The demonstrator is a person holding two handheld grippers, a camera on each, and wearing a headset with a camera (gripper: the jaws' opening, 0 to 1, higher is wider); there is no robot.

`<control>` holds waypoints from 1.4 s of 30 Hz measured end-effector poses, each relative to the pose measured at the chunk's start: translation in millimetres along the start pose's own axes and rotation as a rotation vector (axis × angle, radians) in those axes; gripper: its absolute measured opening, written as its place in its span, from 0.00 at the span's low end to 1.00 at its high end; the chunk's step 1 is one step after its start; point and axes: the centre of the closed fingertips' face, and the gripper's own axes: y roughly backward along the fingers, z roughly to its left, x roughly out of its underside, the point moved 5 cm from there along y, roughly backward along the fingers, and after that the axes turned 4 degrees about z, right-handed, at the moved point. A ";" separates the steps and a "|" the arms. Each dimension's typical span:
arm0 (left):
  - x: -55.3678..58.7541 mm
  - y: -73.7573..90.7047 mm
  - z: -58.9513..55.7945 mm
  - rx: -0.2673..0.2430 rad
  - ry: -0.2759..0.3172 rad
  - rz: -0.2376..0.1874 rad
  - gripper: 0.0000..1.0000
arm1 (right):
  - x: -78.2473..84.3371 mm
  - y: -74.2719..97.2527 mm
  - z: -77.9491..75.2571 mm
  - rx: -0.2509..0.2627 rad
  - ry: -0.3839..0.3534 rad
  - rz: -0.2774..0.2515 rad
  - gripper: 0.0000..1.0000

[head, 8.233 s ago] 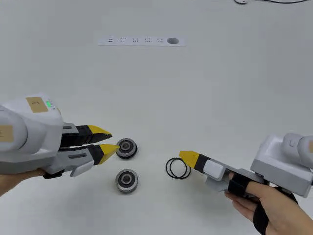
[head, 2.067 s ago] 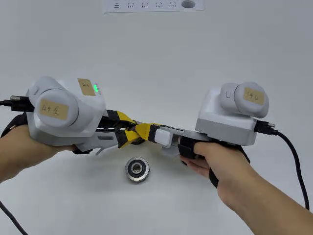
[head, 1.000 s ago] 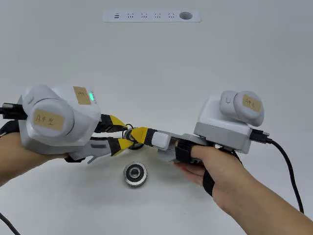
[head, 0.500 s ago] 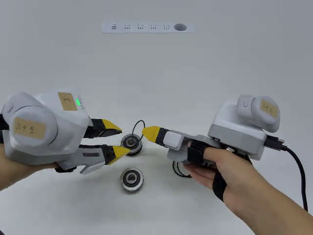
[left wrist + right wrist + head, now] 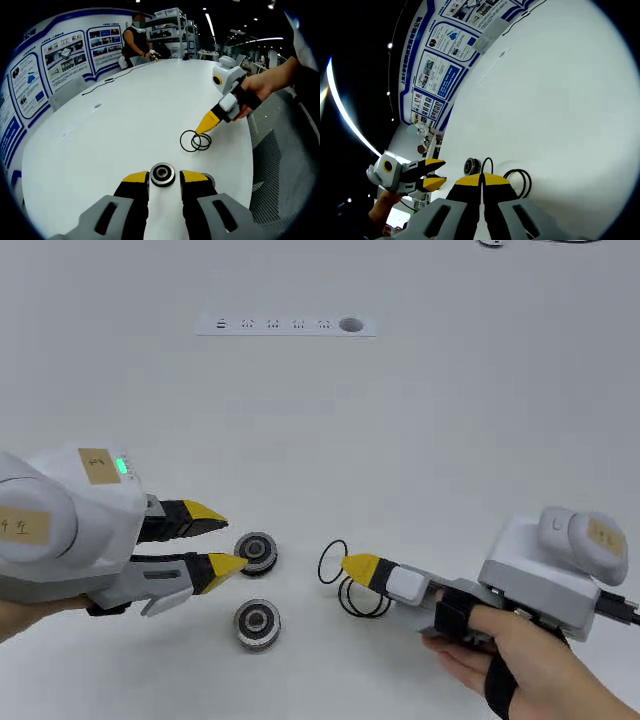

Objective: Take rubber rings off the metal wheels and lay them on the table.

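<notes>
**While two rubber rings [image 5: 364,597] lie on the bench [image 5: 420,440], a third ring [image 5: 320,563] hangs from the right gripper [image 5: 358,567]**

The right gripper's fingers are pressed together on that thin black loop. It stands up off the tip, just beside the laid pair, and by my reading it goes down with them next. The left gripper [image 5: 215,537] has its fingers spread wide and holds nothing. One metal wheel [image 5: 257,552] sits just beyond the tips, and the left gripper view shows it between them, unclamped. A second wheel [image 5: 257,625] lies near it, toward the person. Three rings are off, one of them not yet laid. Whether either wheel has rubber left on it is too small to tell.
</notes>
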 end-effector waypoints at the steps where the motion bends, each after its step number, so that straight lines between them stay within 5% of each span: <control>1: 0.5 0.3 -0.7 0.000 0.000 0.000 0.25 | 1.5 1.8 -2.3 0.007 -0.007 -0.001 0.02; 23: 0.7 6.8 -8.3 -0.010 0.029 -0.014 0.24 | 5.0 20.1 -24.1 0.130 -0.089 -0.046 0.04; 34: 2.5 7.1 -6.8 -0.015 0.031 -0.011 0.24 | -1.6 31.0 -27.6 0.224 0.035 -0.067 0.09; 39: 2.4 2.8 -4.5 -0.011 0.023 -0.001 0.24 | -9.4 28.8 -19.1 0.161 0.050 -0.097 0.10; 42: 2.3 -2.1 -1.6 -0.007 0.013 0.013 0.24 | -10.4 21.6 -8.1 0.101 0.136 -0.067 0.13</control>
